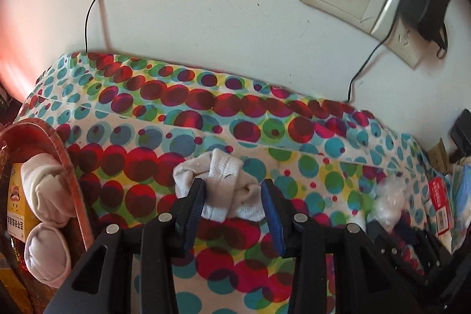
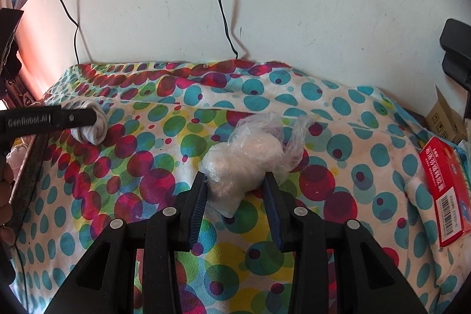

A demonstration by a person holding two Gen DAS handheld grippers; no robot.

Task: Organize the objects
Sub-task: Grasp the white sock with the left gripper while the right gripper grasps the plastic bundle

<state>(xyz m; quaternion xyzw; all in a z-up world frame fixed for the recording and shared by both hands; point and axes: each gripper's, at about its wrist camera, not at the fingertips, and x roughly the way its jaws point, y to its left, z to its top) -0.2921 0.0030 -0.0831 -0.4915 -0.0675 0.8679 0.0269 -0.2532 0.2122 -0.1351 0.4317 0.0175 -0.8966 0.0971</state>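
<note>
Clamping a sock bundle, the left hand-held gripper hides its middle; the right hand-held gripper grips a plastic-wrapped bundle.

The soft cloth sheet is showing red, blue, green and yellow dots on white. On it, the rolled white sock is looking greyish. At its right edge, the flat red box is showing white letters.

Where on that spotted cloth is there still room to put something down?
The spotted cloth lies bare between the rolled sock on the left and the plastic bag, and along the wall behind both. It is crowded at the right edge by the red box and at the left by the basket of socks.
</note>
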